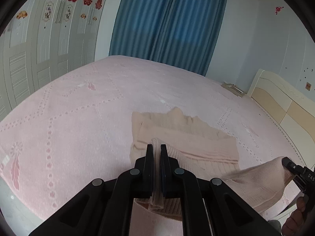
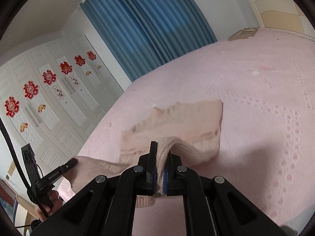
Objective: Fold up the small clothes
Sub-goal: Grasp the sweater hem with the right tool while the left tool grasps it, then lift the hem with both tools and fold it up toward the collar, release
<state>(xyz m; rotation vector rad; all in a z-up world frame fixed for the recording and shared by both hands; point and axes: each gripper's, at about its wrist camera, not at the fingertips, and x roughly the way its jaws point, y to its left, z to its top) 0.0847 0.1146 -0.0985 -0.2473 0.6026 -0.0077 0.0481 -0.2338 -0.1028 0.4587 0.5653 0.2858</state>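
Left wrist view: my left gripper (image 1: 156,147) and right gripper (image 2: 161,153) each pinch the knit garment's (image 1: 187,135) near edge above the bed (image 1: 78,108); 1 fold underway, unfinished.

Garment (image 1: 185,137) lies on bed (image 1: 78,108), wardrobe (image 1: 39,49) behind left.

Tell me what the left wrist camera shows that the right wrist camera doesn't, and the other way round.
Only the left wrist view shows the left gripper close up, jaws shut on a ribbed edge of the pink knit garment, and a small red wall sticker at upper right.

Only the right wrist view shows the right gripper close up, jaws shut on the garment, plus a black cable at left.

Both share the pink bedspread, blue curtains, white wardrobe with red decorations, and the headboard.
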